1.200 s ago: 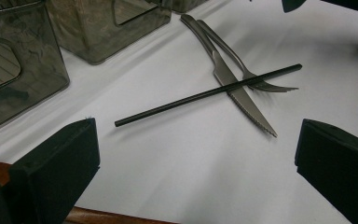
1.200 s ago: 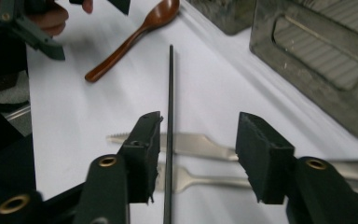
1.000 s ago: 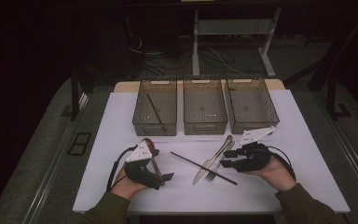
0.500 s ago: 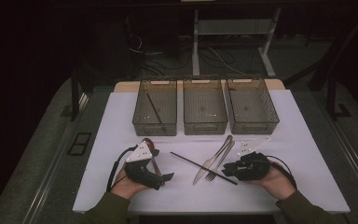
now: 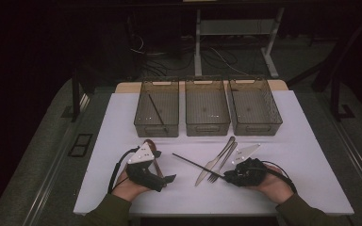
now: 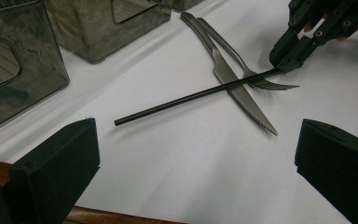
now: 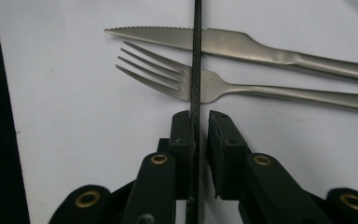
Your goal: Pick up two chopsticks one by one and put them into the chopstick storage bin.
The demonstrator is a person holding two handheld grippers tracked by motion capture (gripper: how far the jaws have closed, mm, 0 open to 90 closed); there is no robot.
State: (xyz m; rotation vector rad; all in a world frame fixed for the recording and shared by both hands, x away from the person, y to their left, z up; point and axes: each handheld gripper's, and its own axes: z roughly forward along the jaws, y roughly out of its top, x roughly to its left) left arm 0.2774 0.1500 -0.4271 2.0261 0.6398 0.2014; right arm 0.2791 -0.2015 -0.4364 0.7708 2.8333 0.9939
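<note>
The right gripper (image 7: 199,122) has just been closing its jaws around the near end of a black chopstick (image 7: 196,60); the left pad touches it, a sliver of gap remains at the other, so the pinch looks almost made but not firm. The chopstick lies on the white table (image 5: 311,155), slanting across a knife (image 7: 242,44) and a fork (image 7: 223,86), and its far end points toward the left gripper (image 5: 162,179), which rests with jaws wide and empty. Three bins stand in a row beyond; the left bin (image 5: 143,123) already holds a chopstick, the middle bin (image 5: 207,128) and right bin (image 5: 257,127) look empty. Sorting seems barely begun: this chopstick, knife and fork remain. Lifting may drag the fork beneath.
</note>
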